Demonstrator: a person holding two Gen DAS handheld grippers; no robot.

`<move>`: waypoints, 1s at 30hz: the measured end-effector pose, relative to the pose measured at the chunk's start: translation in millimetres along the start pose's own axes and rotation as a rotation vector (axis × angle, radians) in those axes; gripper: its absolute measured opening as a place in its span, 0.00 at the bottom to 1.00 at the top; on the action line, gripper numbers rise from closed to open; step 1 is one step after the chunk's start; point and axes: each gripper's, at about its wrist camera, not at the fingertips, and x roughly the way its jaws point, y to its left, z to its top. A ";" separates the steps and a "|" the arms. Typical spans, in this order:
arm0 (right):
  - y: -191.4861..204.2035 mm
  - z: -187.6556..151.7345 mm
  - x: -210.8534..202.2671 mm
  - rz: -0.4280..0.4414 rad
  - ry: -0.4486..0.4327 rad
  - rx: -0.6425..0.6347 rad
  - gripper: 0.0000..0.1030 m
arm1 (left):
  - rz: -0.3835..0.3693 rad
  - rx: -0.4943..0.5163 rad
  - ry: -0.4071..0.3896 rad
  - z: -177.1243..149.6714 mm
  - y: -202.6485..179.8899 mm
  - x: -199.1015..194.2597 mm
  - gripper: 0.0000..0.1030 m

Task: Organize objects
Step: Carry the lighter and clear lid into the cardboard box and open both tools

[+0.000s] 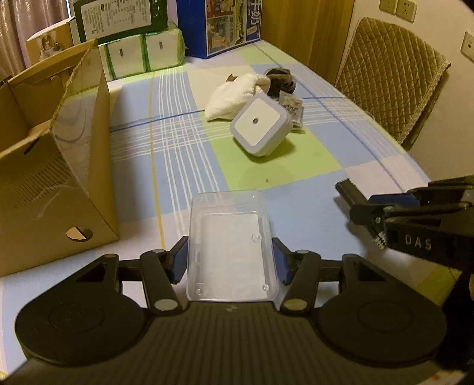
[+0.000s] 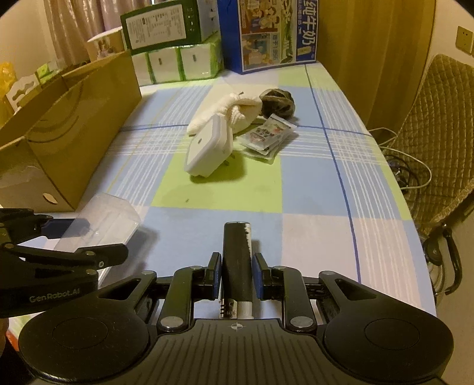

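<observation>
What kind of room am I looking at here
Most likely a home dining area: a table with a checked tablecloth, a chair with a quilted cover, curtains, and household boxes stacked at the far end.

I see a table (image 1: 340,165) w/ a checked blue, green & white cloth. On it: an open cardboard box (image 1: 56,183) at left, a white square plug-in light (image 1: 259,126) tilted near the middle, and just behind it a white cloth (image 1: 234,96), a dark fuzzy bundle (image 1: 280,78) & some small packets (image 2: 266,136). Far end: tissue packs (image 1: 142,54) w/ a green box (image 1: 118,17) on top, plus a blue carton (image 1: 231,25).
</observation>
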 end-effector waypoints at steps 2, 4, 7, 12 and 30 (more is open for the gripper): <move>2.2 0.0 -6.8 0.001 -0.009 0.004 0.18 | -0.004 -0.002 -0.008 1.8 -1.0 -6.3 0.51; 3.6 0.7 -15.1 0.003 -0.022 0.011 0.18 | -0.009 -0.004 -0.020 3.8 -1.2 -14.7 0.51; 7.6 7.2 -29.9 0.008 -0.051 0.021 0.18 | -0.015 -0.006 -0.044 9.2 0.1 -31.7 0.51; 26.3 30.5 -56.3 0.038 -0.120 0.011 0.18 | 0.000 0.008 -0.115 25.1 11.8 -67.0 0.51; 189.0 147.2 -59.4 0.323 -0.231 -0.071 0.18 | 0.226 -0.023 -0.217 71.2 179.0 -155.8 0.51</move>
